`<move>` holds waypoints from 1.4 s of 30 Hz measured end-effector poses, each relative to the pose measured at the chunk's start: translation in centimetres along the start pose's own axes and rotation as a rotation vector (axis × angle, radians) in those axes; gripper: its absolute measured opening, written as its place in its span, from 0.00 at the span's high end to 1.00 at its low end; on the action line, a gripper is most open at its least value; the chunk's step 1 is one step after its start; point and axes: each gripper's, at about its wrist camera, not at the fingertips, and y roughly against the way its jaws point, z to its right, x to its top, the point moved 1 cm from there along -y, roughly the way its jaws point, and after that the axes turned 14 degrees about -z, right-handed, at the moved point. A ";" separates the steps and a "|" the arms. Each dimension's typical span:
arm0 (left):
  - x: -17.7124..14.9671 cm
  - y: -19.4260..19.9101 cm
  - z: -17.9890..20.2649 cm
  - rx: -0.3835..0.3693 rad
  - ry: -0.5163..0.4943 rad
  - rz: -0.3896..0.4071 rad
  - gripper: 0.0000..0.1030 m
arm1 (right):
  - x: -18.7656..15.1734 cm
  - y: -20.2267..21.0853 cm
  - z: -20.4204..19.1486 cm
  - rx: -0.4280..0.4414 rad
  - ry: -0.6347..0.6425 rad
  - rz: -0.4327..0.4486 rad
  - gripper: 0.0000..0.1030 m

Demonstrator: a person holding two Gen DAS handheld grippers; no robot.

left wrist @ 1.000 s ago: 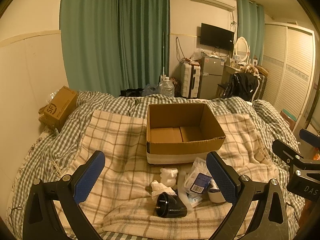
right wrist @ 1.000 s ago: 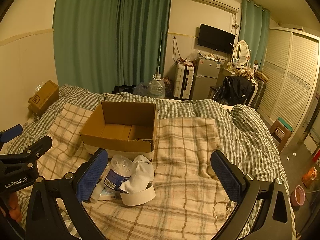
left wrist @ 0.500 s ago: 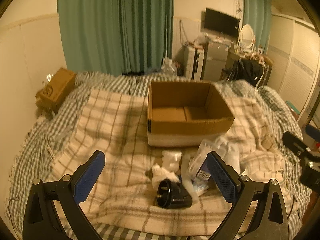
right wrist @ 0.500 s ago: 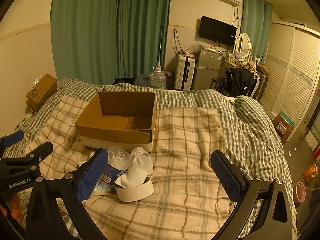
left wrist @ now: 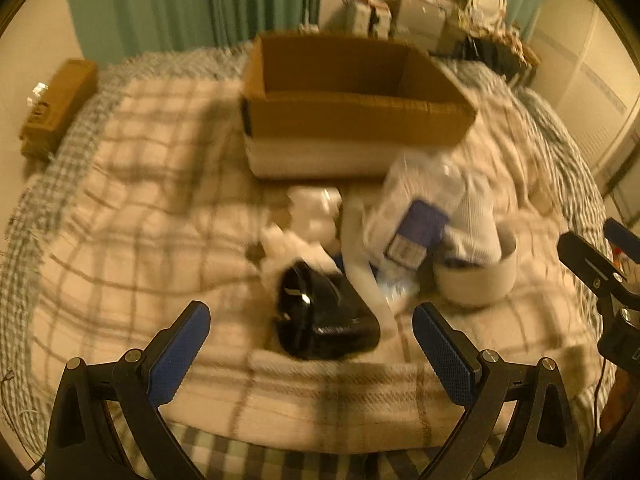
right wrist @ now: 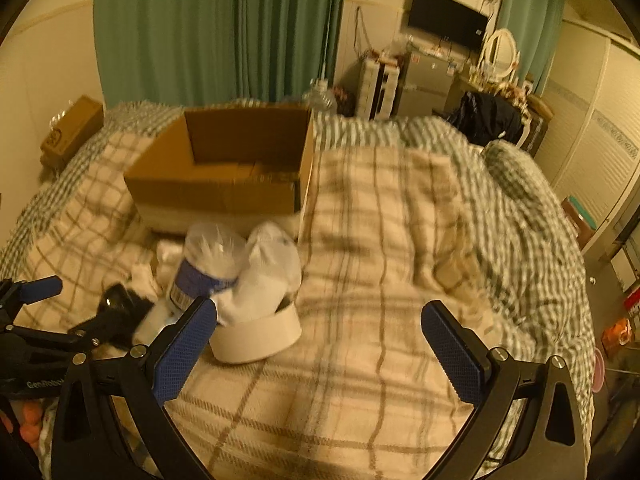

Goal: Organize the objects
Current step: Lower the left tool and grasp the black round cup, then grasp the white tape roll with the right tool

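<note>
An open, empty cardboard box (left wrist: 352, 120) (right wrist: 224, 184) sits on the plaid blanket. In front of it lies a pile: a black cup-like object (left wrist: 324, 316) (right wrist: 116, 312), white crumpled cloths (left wrist: 308, 216), a clear bag with a blue label (left wrist: 416, 216) (right wrist: 208, 272), and a white bowl (left wrist: 476, 276) (right wrist: 256, 336) with a white sock in it. My left gripper (left wrist: 310, 344) is open, just short of the black object. My right gripper (right wrist: 318, 344) is open, its left finger beside the bowl.
A small brown carton (left wrist: 56, 100) lies at the bed's left edge by the wall. Green curtains, a fridge, a TV and a wardrobe stand beyond the bed. The blanket's right half (right wrist: 400, 240) holds only folds. The view is motion-blurred.
Both grippers have moved forward and down toward the pile. The black object and the bowl now sit much closer to the fingers. Both stay open.
</note>
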 end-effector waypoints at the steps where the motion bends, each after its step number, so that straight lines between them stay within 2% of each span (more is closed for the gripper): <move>1: 0.0 -0.4 0.0 -0.007 0.000 -0.015 0.00 | -0.1 -0.5 -0.1 0.010 0.004 -0.014 0.00; 3: 0.0 -0.8 -0.5 -0.030 0.021 -0.032 0.00 | -0.1 -1.2 -0.4 0.022 0.018 -0.035 0.00; 7: 0.1 -0.3 -1.9 -0.079 0.078 -0.014 0.04 | -0.3 -2.6 -1.7 0.043 0.075 -0.082 0.00; 9: 0.5 -0.6 -2.4 -0.090 0.090 -0.025 0.17 | -0.4 -3.5 -2.4 0.051 0.103 -0.109 0.00; 12: 1.2 -2.4 -2.6 -0.108 0.095 -0.089 0.33 | -0.4 -5.1 -3.3 0.061 0.138 -0.158 0.01; 14: 1.5 -3.3 -2.5 -0.137 0.091 -0.114 0.36 | -0.4 -6.0 -3.7 0.073 0.152 -0.184 0.07; 17: 1.7 -3.5 -2.3 -0.179 0.062 -0.122 0.59 | -0.3 -7.6 -4.3 0.089 0.176 -0.234 0.15; 18: 1.7 -3.4 -2.1 -0.190 0.048 -0.120 0.69 | -0.3 -8.0 -4.4 0.098 0.181 -0.250 0.23; 19: 1.7 -3.3 -1.9 -0.195 0.039 -0.117 0.72 | -0.3 -8.2 -4.4 0.103 0.182 -0.259 0.28; 21: 1.6 -2.9 -1.8 -0.187 0.026 -0.102 0.81 | -0.5 -8.1 -4.4 0.113 0.180 -0.261 0.28; 23: 1.5 -2.0 -1.8 -0.196 0.017 -0.081 0.86 | -0.5 -7.4 -4.3 0.110 0.177 -0.239 0.29; 27: 1.2 -0.4 -1.6 -0.185 0.000 -0.044 0.90 | -0.5 -4.9 -3.6 0.092 0.161 -0.176 0.33; 29: 0.9 0.8 -1.5 -0.181 -0.008 -0.016 0.91 | -0.4 -3.4 -3.1 0.094 0.142 -0.151 0.42; 31: 0.9 1.7 -1.5 -0.184 -0.010 0.004 0.91 | -0.4 -2.0 -2.8 0.099 0.134 -0.130 0.88; 33: 0.8 2.7 -1.5 -0.186 -0.013 0.026 0.91 | -0.3 -0.6 -2.2 0.123 0.120 -0.116 0.88; 36: 0.4 4.0 -1.5 -0.196 -0.020 0.052 0.91 | -0.3 0.3 -2.1 0.103 0.120 -0.107 0.88; 37: 0.3 4.3 -1.5 -0.196 -0.020 0.059 0.91 | -0.4 0.3 -2.2 0.111 0.116 -0.107 0.83; 38: 0.2 4.6 -1.7 -0.194 -0.017 0.064 0.91 | -0.5 0.3 -2.2 0.130 0.115 -0.113 0.75; 39: 0.2 4.7 -1.6 -0.194 -0.015 0.066 0.91 | -0.7 0.2 -2.4 0.131 0.114 -0.110 0.48; 40: 0.1 4.8 -1.8 -0.194 -0.009 0.069 0.91 | -0.9 0.2 -2.5 0.114 0.112 -0.101 0.29; 42: 0.1 5.0 -2.3 -0.191 0.002 0.077 0.91 | -1.0 0.4 -2.9 0.068 0.123 -0.063 0.27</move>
